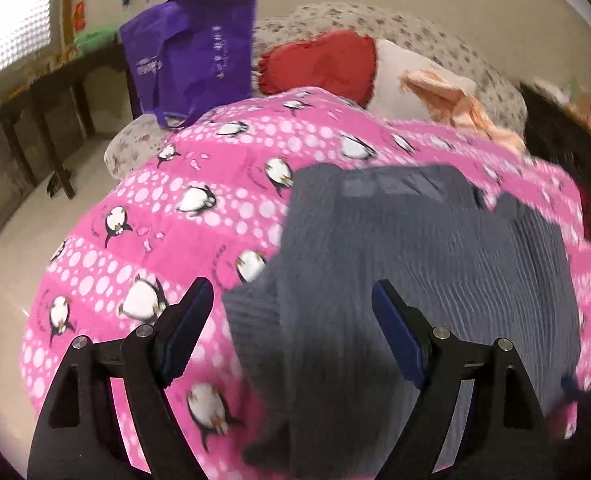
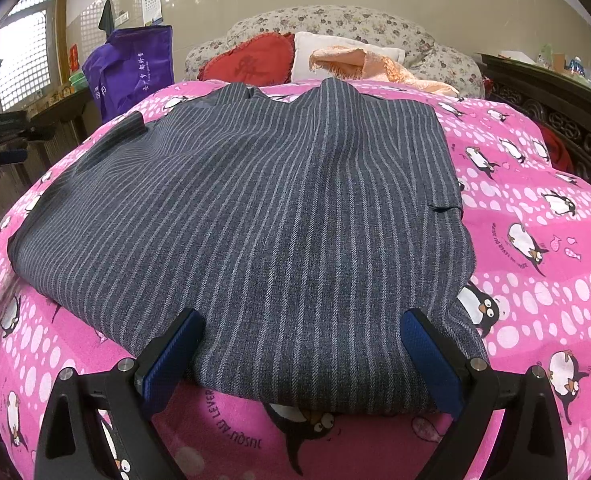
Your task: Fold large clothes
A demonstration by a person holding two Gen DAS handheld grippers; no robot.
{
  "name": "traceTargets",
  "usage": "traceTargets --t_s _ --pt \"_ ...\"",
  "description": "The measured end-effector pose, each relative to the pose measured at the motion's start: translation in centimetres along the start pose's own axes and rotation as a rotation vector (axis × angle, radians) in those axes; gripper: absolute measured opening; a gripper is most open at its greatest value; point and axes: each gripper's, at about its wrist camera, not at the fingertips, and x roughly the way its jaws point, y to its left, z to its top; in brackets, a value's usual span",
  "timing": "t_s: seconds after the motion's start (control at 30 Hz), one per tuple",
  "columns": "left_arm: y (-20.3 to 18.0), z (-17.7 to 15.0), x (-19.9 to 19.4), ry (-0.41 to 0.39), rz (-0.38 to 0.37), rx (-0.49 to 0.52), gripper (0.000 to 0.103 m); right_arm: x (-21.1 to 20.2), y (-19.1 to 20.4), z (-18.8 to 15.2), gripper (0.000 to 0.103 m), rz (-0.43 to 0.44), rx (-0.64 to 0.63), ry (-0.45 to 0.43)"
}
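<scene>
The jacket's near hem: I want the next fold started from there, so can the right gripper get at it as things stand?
Probably yes. The right gripper is open, its fingers either side of the near hem of the grey striped jacket, which lies flat on the pink quilt. Nothing lies between them.

- The jacket point(image 2: 255, 216) is dark grey with thin light stripes.
- The blanket point(image 2: 535, 280) is pink with white dots and black-and-white penguins.
- The bag point(image 2: 131, 72) is purple.
- The heart pillow point(image 2: 251, 64) is red.
</scene>
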Motion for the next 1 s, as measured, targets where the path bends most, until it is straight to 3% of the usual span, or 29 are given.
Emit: traceTargets --t_s 0.1,0.2,0.27,0.43,0.67,1.0 --pt "-2.7 -2.0 -0.9 0.03 0.023 0.051 0.082 -0.1 0.0 0.0 0.099 -0.001 0.001 -0.003" --pt "-4.3 -3.4 -2.1 -0.033 0.095 0.084 0.082 -0.1 0.0 0.0 0.099 0.0 0.0 -0.003" --pt "-5.0 -3.9 -2.3 -0.029 0.149 0.095 0.082 -0.1 0.0 0.0 0.099 -0.001 0.0 -0.003" --pt "-5.4 -4.5 -2.9 -0.052 0.197 0.102 0.082 -0.2 0.0 0.0 0.099 -0.002 0.001 -0.005" --pt "-5.5 -5.2 -3.1 0.016 0.053 0.053 0.082 -0.2 0.0 0.0 0.099 -0.001 0.0 -0.006" --pt "-6.0 -5.3 -2.9 0.04 0.031 0.044 0.082 -0.2 0.0 0.0 0.099 -0.001 0.0 -0.006"
